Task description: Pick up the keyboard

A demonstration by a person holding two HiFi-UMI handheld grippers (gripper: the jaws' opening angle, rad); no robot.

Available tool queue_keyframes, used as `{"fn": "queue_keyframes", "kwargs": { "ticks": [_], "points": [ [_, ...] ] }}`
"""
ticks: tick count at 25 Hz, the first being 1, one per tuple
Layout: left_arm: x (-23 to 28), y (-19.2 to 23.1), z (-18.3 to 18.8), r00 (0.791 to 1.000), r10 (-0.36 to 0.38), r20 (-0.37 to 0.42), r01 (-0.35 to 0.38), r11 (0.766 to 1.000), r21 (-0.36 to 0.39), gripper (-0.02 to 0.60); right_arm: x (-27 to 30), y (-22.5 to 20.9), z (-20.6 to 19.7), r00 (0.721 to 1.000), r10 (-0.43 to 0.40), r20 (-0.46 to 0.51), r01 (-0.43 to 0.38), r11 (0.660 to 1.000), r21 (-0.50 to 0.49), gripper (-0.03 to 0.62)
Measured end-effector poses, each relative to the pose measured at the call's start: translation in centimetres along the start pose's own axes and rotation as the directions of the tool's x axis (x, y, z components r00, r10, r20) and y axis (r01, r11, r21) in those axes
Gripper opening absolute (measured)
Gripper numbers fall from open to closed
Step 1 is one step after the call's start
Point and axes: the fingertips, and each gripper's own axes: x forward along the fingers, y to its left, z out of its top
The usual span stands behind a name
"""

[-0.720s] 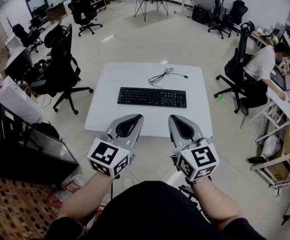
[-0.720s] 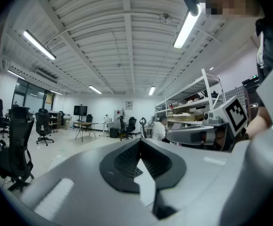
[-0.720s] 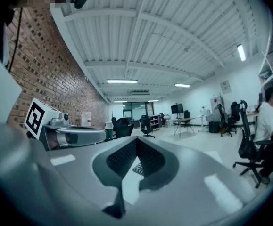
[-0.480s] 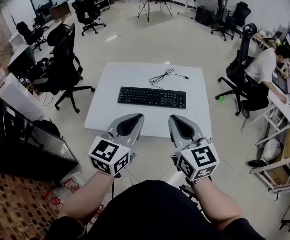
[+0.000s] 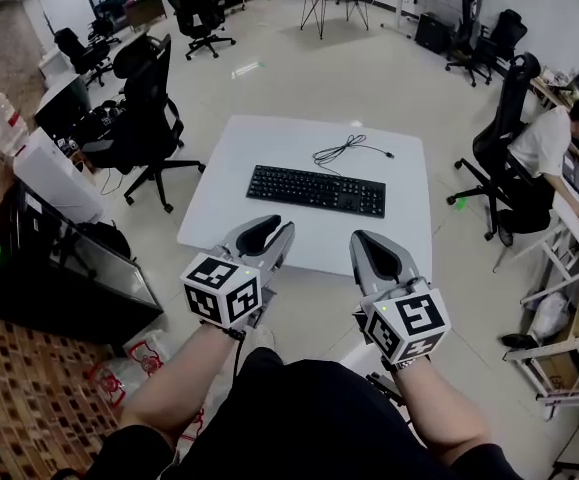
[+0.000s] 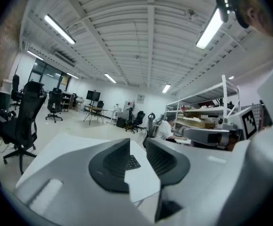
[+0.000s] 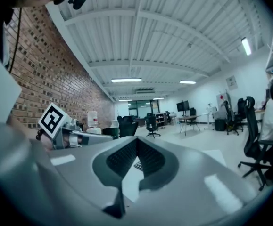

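Observation:
A black keyboard lies flat across the middle of a white table, and its black cable curls away behind it. Both grippers are held side by side over the table's near edge, short of the keyboard. My left gripper has its jaws apart with nothing between them. Through that gap in the left gripper view, a corner of the keyboard shows. My right gripper has its jaws pressed together and empty. Part of the keyboard shows below them.
A black office chair stands left of the table and another to its right. A person sits at a desk at the far right. A dark cabinet stands at the near left, and shelving lines the right wall.
The head view has shifted, so the table and keyboard sit slightly further right in the picture. Both grippers stay side by side over the table's near edge.

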Motion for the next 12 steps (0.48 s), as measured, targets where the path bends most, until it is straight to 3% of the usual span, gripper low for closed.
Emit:
{"fn": "queue_keyframes", "kwargs": {
  "ticks": [6, 12],
  "points": [
    [1.8, 7.2, -1.0, 0.997, 0.071, -0.039, -0.075, 0.99, -0.118, 0.132, 2.7, -1.0, -1.1, 1.0, -0.006, -0.029, 0.006, 1.0, 0.011, 0.002],
    [5.2, 15.7, -3.1, 0.986, 0.112, -0.124, -0.137, 0.965, -0.223, 0.141, 6.8, -3.0, -2.5, 0.995, -0.049, -0.088, 0.051, 0.998, 0.026, 0.002]
  ]
}}
